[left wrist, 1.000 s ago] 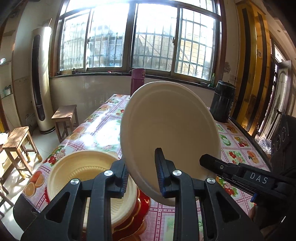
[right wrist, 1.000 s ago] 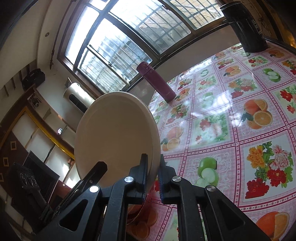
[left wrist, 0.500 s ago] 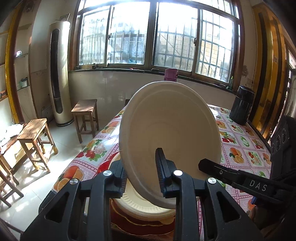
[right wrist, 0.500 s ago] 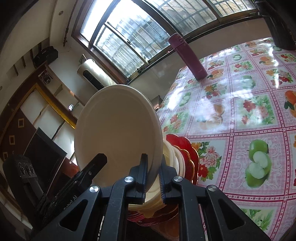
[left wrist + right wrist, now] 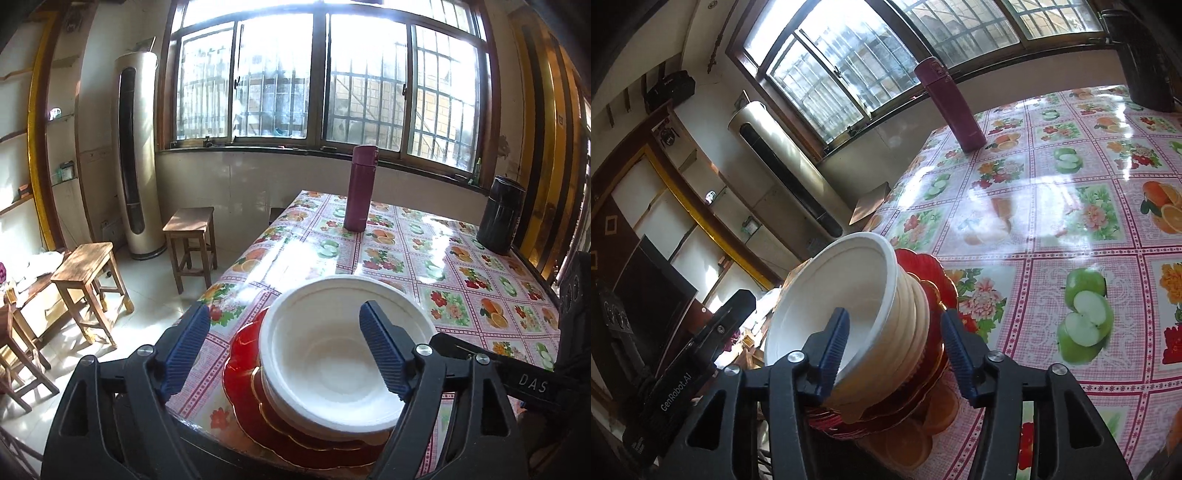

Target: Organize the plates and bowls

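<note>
Released, smooth cream round plate [image 5: 332, 354] now tops scalloped red stack [image 5: 243, 365]; both grippers' ribbed fingers [image 5: 184, 347] just spread apart.

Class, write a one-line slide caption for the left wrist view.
Open left gripper above a white bowl stacked on red plates.

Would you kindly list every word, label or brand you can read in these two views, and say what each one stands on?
"DAS": white letters on the black body of the right gripper, seen in the left wrist view.
"GenRobot.AI": white letters on the black body of the left gripper, seen in the right wrist view.
A small label on the wall shelf is too small to read.
</note>
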Demonstrator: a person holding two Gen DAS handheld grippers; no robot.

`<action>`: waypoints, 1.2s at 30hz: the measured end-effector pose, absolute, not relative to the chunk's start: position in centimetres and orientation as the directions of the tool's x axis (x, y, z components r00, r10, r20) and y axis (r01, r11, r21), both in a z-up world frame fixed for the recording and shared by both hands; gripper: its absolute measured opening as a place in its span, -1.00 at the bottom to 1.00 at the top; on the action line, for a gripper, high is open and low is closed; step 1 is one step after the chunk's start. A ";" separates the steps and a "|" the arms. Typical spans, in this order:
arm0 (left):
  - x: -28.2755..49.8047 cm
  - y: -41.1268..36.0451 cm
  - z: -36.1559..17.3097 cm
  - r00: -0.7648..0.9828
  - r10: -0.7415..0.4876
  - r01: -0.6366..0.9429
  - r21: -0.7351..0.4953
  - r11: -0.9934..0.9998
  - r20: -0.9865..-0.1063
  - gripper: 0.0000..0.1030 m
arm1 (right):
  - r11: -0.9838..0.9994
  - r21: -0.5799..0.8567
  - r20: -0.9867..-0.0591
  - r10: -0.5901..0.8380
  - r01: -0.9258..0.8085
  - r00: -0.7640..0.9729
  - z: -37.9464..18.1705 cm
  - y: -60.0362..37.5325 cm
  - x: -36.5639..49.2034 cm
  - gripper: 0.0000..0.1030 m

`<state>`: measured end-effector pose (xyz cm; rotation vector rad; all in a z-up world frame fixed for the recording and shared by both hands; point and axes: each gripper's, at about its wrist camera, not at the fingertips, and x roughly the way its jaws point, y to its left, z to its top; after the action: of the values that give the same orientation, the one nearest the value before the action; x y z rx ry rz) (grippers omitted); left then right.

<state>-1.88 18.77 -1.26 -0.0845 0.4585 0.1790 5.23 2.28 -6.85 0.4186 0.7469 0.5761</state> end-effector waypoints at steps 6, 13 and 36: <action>-2.7 16.4 0.5 0.909 0.206 -0.207 0.037 0.978 -0.362 1.00 | 0.760 0.576 -0.441 0.599 -0.301 0.669 -5.7 -2.3 5.3 0.72; -3.3 14.1 1.8 0.915 0.158 -0.163 0.017 0.986 -0.371 1.00 | 0.735 0.620 -0.363 0.577 -0.273 0.731 -4.5 -7.8 4.6 0.87; -3.9 9.1 1.6 0.878 0.170 -0.154 0.071 0.985 -0.448 1.00 | 0.762 0.488 -0.270 0.596 -0.426 0.756 -2.5 -9.6 -0.5 0.87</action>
<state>-3.92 9.09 1.57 0.0337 0.4705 0.1692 -0.46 -9.61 -2.55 0.4174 0.4315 0.5752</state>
